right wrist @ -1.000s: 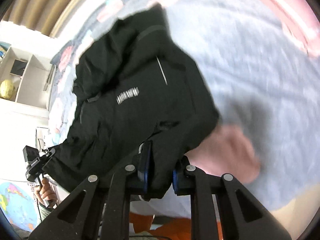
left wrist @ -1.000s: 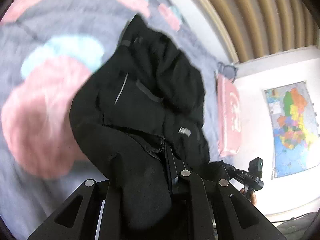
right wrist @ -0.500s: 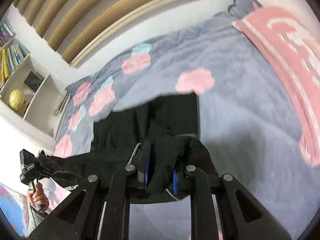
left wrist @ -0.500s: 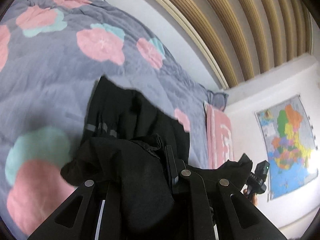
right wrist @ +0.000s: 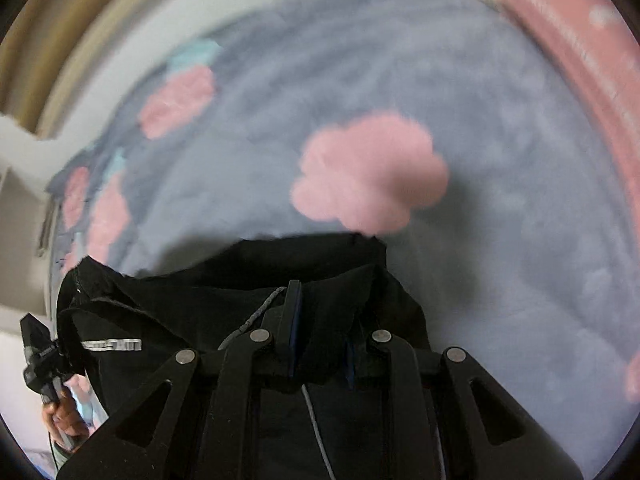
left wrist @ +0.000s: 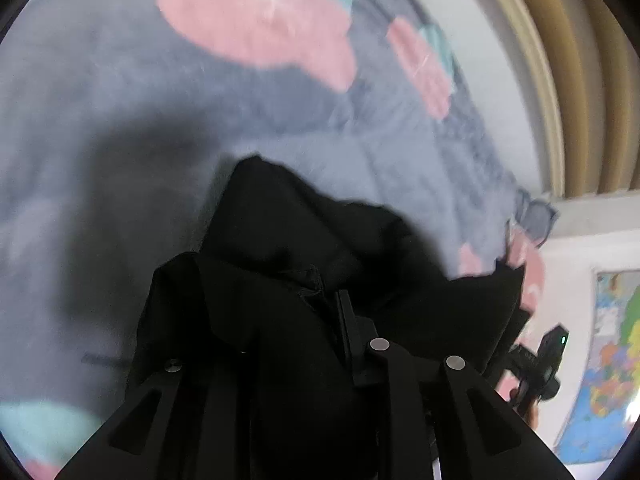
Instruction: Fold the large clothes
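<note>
A large black jacket (left wrist: 304,248) hangs between my two grippers, close above a grey bedspread (left wrist: 120,120) with pink flowers. My left gripper (left wrist: 316,304) is shut on a bunch of its fabric, which drapes over and hides the left finger. My right gripper (right wrist: 320,320) is shut on another edge of the jacket (right wrist: 200,304), near a grey drawcord. A white reflective logo (right wrist: 112,345) shows on the cloth. Each gripper is seen in the other's view, the right one (left wrist: 540,364) and the left one (right wrist: 40,356).
The bedspread (right wrist: 500,200) fills the space ahead. A pink pillow (right wrist: 580,60) lies at the bed's right end. A wall with beige slats (left wrist: 580,80) runs behind the bed. A world map (left wrist: 604,360) hangs on the right wall.
Both grippers have swung the jacket up off the bed and forward, then lower toward the bedspread. The jacket, spread out a second ago, now hangs bunched between them.
</note>
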A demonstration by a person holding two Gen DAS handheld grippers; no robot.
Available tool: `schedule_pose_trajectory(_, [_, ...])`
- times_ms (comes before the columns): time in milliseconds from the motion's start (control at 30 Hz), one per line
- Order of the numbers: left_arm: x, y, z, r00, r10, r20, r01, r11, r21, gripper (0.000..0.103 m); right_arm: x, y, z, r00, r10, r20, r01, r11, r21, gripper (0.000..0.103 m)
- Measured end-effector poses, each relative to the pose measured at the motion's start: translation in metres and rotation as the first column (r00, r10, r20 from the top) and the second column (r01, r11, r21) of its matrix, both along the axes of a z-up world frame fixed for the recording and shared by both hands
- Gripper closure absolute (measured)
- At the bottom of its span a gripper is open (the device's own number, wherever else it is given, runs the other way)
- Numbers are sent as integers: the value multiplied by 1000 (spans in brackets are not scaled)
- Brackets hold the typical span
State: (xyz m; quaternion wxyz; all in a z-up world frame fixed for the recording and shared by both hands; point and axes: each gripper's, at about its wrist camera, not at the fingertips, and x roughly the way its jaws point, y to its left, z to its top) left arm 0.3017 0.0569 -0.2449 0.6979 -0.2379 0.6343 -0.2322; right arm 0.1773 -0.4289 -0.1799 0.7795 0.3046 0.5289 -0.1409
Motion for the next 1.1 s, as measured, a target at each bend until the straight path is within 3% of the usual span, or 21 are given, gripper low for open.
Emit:
schedule_pose_trajectory(133, [2, 2, -14, 1000, -23, -7, 23, 999, -50, 79, 15, 8, -34, 999, 19, -44, -20, 1000, -23, 81])
schedule_pose_trajectory(267, [2, 12, -9, 998, -43, -42, 38, 992, -117, 73, 16, 15, -35, 998, 47, -53, -50, 997, -59, 80])
schedule_pose_trajectory(300, [1, 16, -5, 997, -54, -51, 46, 989, -141, 67, 14, 15, -33, 998, 50, -50, -52, 997, -54, 80])
schedule_pose_trajectory(467, [-15, 55, 38, 995, -67, -69, 38, 935, -352, 40, -16, 3, 15, 999, 32, 42, -32, 999, 6, 69])
schedule_pose_trajectory(600, [-39, 99, 93, 999, 3, 32, 11, 908, -419, 29, -51, 3, 65, 983, 18, 182, -28, 998, 56, 41])
schedule_pose_trajectory(633, [-45, 104, 107, 998, 18, 68, 10, 917, -399, 25, -59, 9, 77, 976, 22, 216, -33, 998, 48, 31])
schedule_pose_trajectory(700, [-58, 97, 134, 986, 2, 165, 50, 947, -316, 25, -70, 26, 97, 965, 53, 257, -60, 998, 19, 27])
schedule_pose_trajectory(767, [-67, 76, 146, 976, -45, 212, 97, 965, -243, 25, -68, 53, 107, 959, 112, 259, -110, 994, -20, 27])
schedule_pose_trajectory(900, [-87, -2, 128, 952, -182, 244, 203, 977, -61, 25, -39, 131, 100, 940, 310, 145, -278, 938, -206, 27])
schedule_pose_trajectory(933, [-92, -28, 115, 946, -227, 229, 231, 973, 13, 25, -26, 150, 88, 935, 342, 98, -312, 920, -236, 27])
schedule_pose_trajectory(1033, [-101, -88, 74, 931, -304, 200, 275, 948, 159, 25, -2, 176, 49, 923, 381, 47, -364, 908, -208, 28])
schedule_pose_trajectory(1100, [-100, -115, 49, 921, -325, 214, 246, 912, 327, 25, 19, 184, 18, 926, 376, -14, -368, 898, -240, 28])
